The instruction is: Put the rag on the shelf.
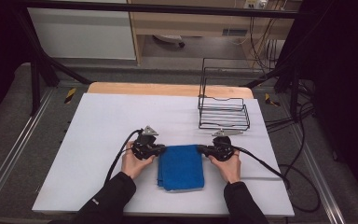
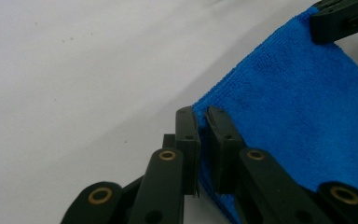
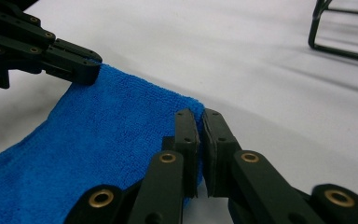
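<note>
- Nearest the camera in the high view, two dark-sleeved forearms come in from the bottom edge, each hand holding tongs over a white surface (image 1: 102, 121).
- A folded blue cloth (image 1: 181, 166) lies flat on that surface between the two hands, towards its near edge.
- The left tongs (image 1: 162, 149) are clenched on the cloth's far left corner; in the left gripper view the jaws stand almost together with the blue edge pinched between them (image 2: 203, 140).
- The right tongs (image 1: 200, 150) are clenched on the far right corner, and the right gripper view shows the cloth's corner caught between the two black jaws (image 3: 200, 140).
- Both tongs point inward at each other along the cloth's far edge, with the rest of the cloth lying toward the person.
- Beyond the right hand, a black wire rack (image 1: 223, 109) stands on the surface, apart from the cloth.
- A strip of wooden tabletop (image 1: 168, 88) shows past the white sheet.
- Farther off are a grey floor (image 1: 9, 121), black frame bars, loose cables at the right, and pale cabinets (image 1: 81, 32) at the back.
</note>
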Motion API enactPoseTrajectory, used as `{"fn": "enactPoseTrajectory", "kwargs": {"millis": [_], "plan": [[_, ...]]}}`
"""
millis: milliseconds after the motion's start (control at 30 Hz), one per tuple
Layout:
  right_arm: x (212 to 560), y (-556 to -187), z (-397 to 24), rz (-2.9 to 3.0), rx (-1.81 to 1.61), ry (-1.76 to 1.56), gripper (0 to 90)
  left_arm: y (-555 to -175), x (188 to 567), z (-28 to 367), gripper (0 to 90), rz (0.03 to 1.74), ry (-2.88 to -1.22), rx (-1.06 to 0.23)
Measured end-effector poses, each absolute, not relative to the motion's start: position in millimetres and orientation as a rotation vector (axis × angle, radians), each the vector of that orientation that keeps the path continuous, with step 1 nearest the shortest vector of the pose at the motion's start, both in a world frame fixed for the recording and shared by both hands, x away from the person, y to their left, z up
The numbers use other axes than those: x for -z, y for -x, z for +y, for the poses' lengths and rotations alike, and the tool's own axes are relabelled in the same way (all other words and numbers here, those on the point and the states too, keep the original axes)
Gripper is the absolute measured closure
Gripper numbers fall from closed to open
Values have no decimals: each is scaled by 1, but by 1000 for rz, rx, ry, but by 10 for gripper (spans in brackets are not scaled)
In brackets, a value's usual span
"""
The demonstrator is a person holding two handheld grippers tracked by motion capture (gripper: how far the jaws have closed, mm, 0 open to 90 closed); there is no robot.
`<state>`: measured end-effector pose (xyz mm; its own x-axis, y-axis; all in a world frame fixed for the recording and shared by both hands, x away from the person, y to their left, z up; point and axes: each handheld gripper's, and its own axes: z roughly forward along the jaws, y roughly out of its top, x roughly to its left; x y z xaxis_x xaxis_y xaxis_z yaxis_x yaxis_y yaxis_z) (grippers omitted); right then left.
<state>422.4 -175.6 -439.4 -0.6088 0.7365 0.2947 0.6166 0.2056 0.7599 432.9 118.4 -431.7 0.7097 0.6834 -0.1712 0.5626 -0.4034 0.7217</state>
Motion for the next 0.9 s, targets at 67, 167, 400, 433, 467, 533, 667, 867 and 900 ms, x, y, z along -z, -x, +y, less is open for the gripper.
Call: {"fn": "enactPoseTrajectory", "kwargs": {"millis": [67, 167, 400, 433, 467, 533, 667, 867, 900], "plan": [[436, -420, -176, 2320, -1392, -1304, 860, -431, 430, 120, 837, 942, -2103, -197], [432, -417, -177, 2304, -1432, -1288, 860, -426, 424, 124, 837, 930, -2073, -199], [420, -409, -183, 2253, -1500, -1257, 860, -415, 408, 126, 837, 887, -2019, -235], [419, -408, -184, 2247, -1506, -1255, 860, -415, 408, 126, 837, 887, -2019, -235], [418, -407, -185, 2239, -1515, -1246, 860, -413, 405, 125, 837, 880, -2007, -246], [416, -406, -186, 2228, -1530, -1236, 860, -412, 404, 125, 836, 877, -2001, -254], [411, -404, -189, 2201, -1558, -1229, 860, -407, 397, 124, 836, 862, -1972, -264], [400, -400, -192, 2166, -1570, -1183, 860, -401, 386, 123, 836, 835, -1943, -298], [398, -399, -192, 2158, -1578, -1180, 860, -400, 384, 123, 836, 833, -1934, -303]]}}
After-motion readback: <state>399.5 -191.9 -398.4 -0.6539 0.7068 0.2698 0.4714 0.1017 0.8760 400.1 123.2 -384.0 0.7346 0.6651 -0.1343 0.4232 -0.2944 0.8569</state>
